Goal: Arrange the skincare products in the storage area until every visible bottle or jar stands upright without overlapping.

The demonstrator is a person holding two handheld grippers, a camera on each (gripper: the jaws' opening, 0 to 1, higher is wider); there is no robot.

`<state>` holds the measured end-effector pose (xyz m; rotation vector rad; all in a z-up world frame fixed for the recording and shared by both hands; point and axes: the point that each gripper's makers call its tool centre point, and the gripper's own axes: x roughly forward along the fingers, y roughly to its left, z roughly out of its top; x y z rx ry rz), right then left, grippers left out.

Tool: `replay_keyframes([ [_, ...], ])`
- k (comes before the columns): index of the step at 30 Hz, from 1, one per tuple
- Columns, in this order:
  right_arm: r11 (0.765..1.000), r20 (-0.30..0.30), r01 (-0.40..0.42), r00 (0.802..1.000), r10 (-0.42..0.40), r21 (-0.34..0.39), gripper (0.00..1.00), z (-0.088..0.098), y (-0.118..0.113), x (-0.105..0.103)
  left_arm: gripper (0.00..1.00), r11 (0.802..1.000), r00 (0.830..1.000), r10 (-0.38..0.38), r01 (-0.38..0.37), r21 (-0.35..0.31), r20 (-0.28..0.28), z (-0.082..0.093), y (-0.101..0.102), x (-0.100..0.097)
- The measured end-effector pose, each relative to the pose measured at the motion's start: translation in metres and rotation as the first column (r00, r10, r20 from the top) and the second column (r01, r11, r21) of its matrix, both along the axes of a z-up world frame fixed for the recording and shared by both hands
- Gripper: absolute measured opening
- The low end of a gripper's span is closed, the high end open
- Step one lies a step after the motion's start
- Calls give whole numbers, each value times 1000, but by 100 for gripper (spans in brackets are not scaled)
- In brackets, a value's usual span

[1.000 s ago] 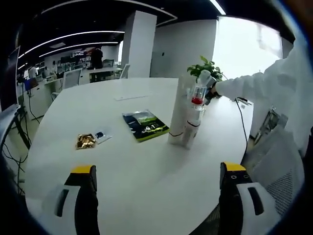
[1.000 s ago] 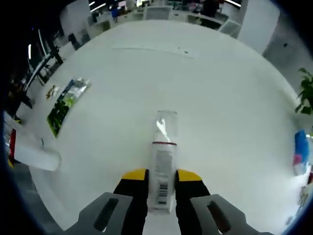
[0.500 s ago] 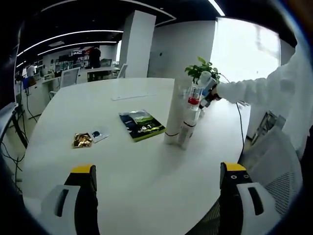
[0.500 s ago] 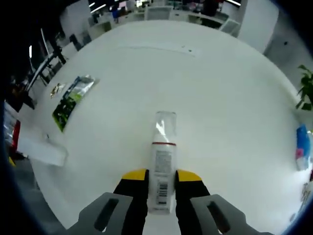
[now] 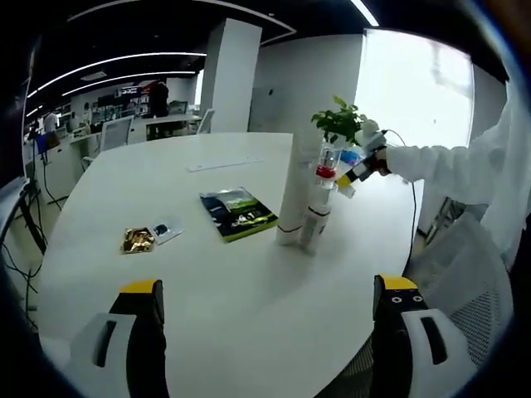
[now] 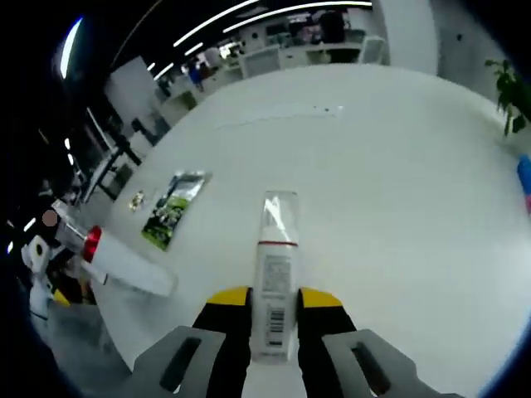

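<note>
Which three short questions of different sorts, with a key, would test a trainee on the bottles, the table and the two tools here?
1. True or false: the right tool is shut on a clear-capped bottle.
2. Multiple choice: in the left gripper view, what lies on the white table nearest the gold wrapper? A) a small white packet B) the potted plant C) a red cap
3. Fill in: the left tool is ____ and holds nothing.

Key
1. True; its barcode label shows between the jaws.
2. A, the small white packet; the green pouch lies further off, towards the tall white bottles.
3. open
</note>
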<state>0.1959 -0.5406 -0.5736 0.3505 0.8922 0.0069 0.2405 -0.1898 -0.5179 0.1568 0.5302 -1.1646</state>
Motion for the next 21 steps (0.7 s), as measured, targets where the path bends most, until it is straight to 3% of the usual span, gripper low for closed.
replay_keyframes([
  [18, 998, 157, -46, 987, 39, 37, 13, 42, 57, -19, 99, 1000, 1000, -16, 16, -1, 21, 3, -2, -2],
  [21, 997, 177, -56, 983, 47, 46, 12, 45, 58, -23, 99, 1000, 1000, -7, 7, -15, 16, 5, -2, -1],
])
